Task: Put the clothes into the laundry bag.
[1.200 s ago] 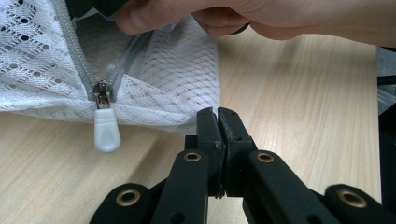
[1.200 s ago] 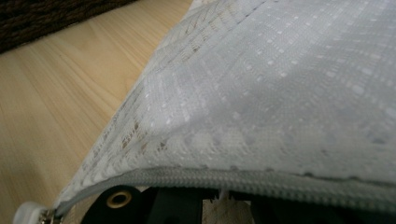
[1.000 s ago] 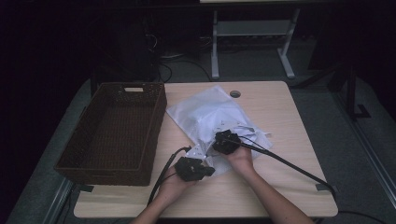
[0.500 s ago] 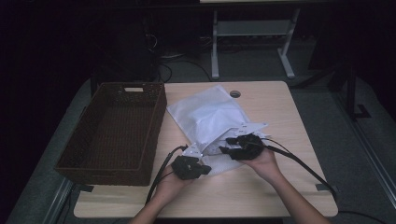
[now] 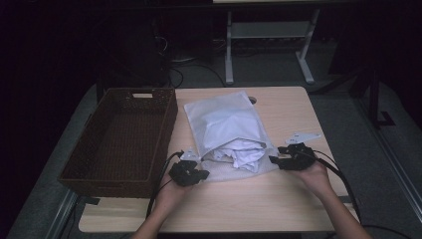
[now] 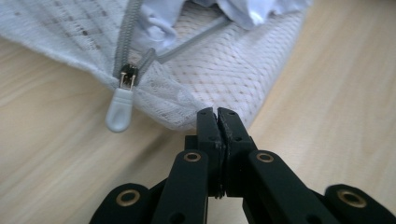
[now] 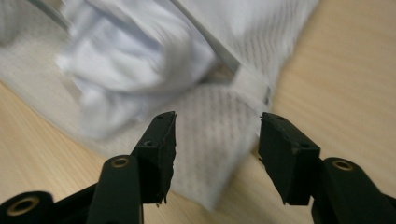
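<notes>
The mesh laundry bag (image 5: 226, 132) lies in the middle of the bench (image 5: 278, 199). The left gripper (image 6: 217, 116) pinches its corner at 7 o'clock; the right gripper (image 7: 217, 149), just opening, holds nothing at 4 o'clock.

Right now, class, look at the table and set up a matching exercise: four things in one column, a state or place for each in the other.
Things:
1. wicker basket
2. mesh laundry bag
3. left gripper
4. right gripper

States:
A. fingers apart, nothing pinched
B. unzipped, white cloth spilling out at the near end
C. shut on the bag's corner edge
D. stands at the table's left side

Pairs: 1-D, 2-B, 3-C, 4-A
</notes>
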